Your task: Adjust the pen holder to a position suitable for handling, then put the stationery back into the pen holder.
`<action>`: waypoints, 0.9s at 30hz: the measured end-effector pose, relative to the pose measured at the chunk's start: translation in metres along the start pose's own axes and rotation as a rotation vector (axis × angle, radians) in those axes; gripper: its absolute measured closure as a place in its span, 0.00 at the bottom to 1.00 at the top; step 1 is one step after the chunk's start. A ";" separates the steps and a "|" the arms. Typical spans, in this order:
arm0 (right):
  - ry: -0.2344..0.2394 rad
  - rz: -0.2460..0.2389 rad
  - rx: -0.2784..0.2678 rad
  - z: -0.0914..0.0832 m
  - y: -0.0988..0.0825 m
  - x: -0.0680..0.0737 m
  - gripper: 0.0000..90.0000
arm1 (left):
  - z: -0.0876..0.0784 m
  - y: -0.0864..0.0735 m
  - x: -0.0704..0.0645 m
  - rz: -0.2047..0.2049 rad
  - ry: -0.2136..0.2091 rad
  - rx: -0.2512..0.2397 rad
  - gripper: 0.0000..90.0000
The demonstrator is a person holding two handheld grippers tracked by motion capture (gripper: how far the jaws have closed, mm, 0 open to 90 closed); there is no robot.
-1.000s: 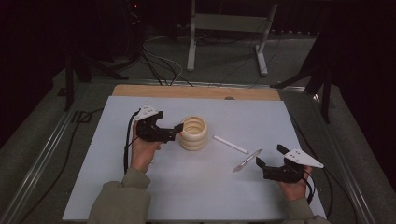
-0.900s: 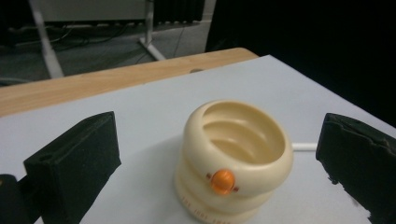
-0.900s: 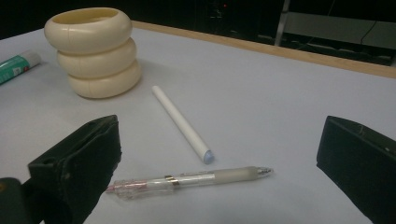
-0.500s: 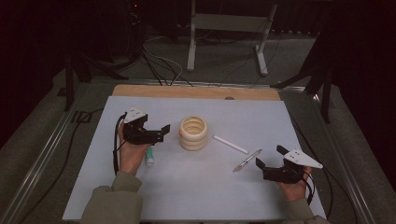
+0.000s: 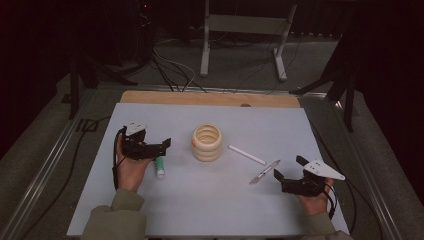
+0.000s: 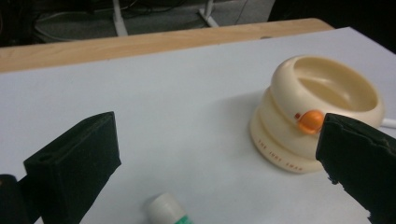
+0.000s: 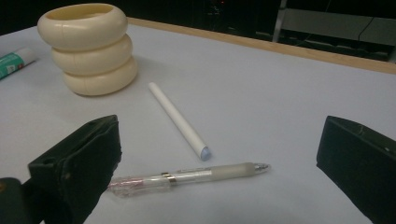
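Since a second ago, my left gripper [image 5: 161, 146] has backed off from the cream ring holder [image 5: 207, 142] toward 9 o'clock, and its wide-open, empty jaws now hover over the glue stick [image 5: 158, 167], my likely next pick. My right gripper [image 5: 287, 173] waits wide open, empty, near the pen [image 5: 264, 171].

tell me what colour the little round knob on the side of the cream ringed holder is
Orange: the small round knob on the cream ringed holder shows best in the left gripper view.
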State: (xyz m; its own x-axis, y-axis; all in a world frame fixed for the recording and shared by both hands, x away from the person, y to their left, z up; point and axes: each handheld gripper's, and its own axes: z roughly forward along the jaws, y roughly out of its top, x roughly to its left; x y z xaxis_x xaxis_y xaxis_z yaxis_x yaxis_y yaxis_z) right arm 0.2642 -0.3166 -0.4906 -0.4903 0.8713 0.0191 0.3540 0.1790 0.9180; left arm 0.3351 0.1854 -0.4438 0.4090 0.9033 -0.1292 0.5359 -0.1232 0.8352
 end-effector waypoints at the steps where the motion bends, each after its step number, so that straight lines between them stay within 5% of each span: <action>1: 0.000 0.001 0.001 0.000 0.000 0.000 0.00 | -0.001 -0.001 0.001 -0.008 0.005 -0.001 0.00; 13: -0.007 0.005 0.002 -0.001 0.000 0.000 0.00 | -0.005 -0.016 0.018 -0.067 0.065 0.015 0.00; 27: -0.009 0.004 0.002 0.000 0.000 0.000 0.00 | 0.009 -0.030 0.026 -0.100 0.085 0.094 0.00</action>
State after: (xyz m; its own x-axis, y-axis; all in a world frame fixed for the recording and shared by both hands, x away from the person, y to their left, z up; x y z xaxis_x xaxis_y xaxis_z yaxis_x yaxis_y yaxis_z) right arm 0.2641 -0.3169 -0.4906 -0.4815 0.8762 0.0191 0.3579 0.1767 0.9169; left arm 0.3362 0.2090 -0.4764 0.2886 0.9439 -0.1604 0.6392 -0.0652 0.7663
